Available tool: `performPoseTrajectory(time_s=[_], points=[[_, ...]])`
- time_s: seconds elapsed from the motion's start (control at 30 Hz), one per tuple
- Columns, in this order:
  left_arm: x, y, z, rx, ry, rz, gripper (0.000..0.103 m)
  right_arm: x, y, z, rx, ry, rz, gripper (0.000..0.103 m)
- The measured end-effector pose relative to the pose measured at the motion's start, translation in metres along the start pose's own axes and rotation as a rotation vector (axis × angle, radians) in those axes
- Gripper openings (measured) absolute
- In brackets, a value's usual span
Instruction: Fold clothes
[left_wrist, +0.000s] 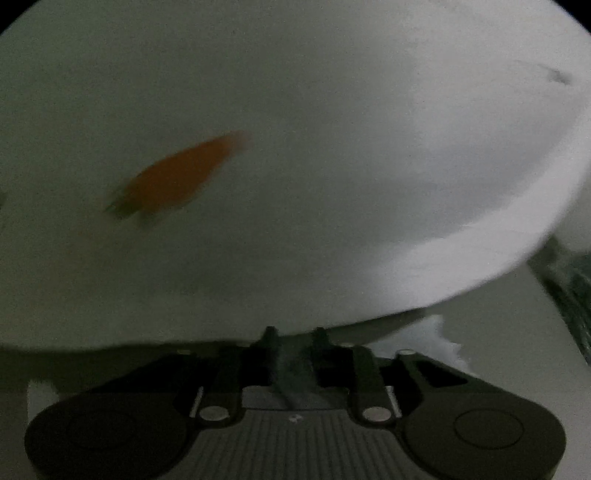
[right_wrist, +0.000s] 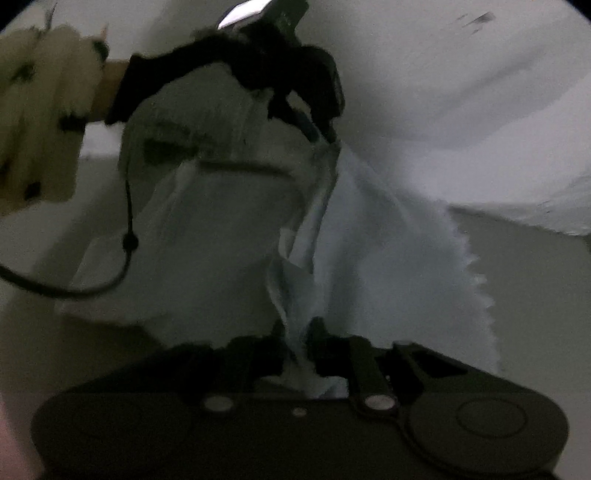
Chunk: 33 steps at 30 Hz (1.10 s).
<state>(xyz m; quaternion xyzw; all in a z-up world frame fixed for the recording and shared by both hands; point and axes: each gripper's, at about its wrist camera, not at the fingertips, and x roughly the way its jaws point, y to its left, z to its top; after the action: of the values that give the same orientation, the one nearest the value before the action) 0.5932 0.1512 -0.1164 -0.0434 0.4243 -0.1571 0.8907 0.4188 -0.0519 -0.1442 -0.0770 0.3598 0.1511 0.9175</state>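
- My left gripper (left_wrist: 293, 334) has its fingers (left_wrist: 269, 334) showing only as short dark tips, set a little apart, with a strip of grey cloth running between them. Whether they actually press on it I cannot tell.
- Just past those tips a big white garment (left_wrist: 295, 166) fills nearly the whole left wrist view, blurred, with an orange patch (left_wrist: 181, 177) on it whose shape I cannot read.
- Below its curved edge at the lower right a bit of pale surface (left_wrist: 498, 332) shows, with a white jagged cloth edge near the gripper body and something dark at the far right, cut off.
- My right gripper (right_wrist: 295, 332) also shows only the stubs of its fingers (right_wrist: 317, 328), slightly apart, with the pale blue cloth (right_wrist: 369, 240) bunched between them. I cannot tell whether it is gripped.
- That cloth hangs stretched up to the left gripper (right_wrist: 317, 129) across from me, which seems to be pinching its far end. Its right edge is zigzag-cut.
- The hand on that gripper wears a dark glove (right_wrist: 177, 70), with a cream patterned sleeve (right_wrist: 40, 110) at the frame's left, smeared.
- A thin black cord (right_wrist: 127, 221) dangles below it.
- White fabric lies behind, upper right, over the pale surface.
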Motion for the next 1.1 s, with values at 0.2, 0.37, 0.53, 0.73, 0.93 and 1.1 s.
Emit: performPoseTrajectory(time_s=[0.2,0.37,0.53,0.73,0.93,1.1], points=[[-0.023,0.04,-0.01,-0.091,-0.036,0.003,0.062,-0.011,-0.009,0.019,-0.014,-0.013,0.12,0.041],[-0.05,0.034,-0.039,-0.068,-0.053,0.005,0.065,0.002,-0.031,0.034,0.035,-0.028,0.035,0.041],[-0.053,0.019,-0.075,-0.109,-0.011,0.039,0.066,0.042,-0.025,0.035,0.035,0.017,-0.002,0.029],[-0.09,0.05,-0.103,-0.217,-0.009,0.051,0.066,0.042,-0.011,0.05,0.039,-0.055,0.066,0.0],[-0.099,0.047,-0.119,-0.247,-0.002,0.091,0.067,0.033,0.007,0.047,-0.072,-0.059,0.046,0.019],[-0.104,0.043,-0.136,-0.26,0.024,0.071,0.07,0.011,-0.013,0.023,-0.068,0.003,-0.065,0.042]])
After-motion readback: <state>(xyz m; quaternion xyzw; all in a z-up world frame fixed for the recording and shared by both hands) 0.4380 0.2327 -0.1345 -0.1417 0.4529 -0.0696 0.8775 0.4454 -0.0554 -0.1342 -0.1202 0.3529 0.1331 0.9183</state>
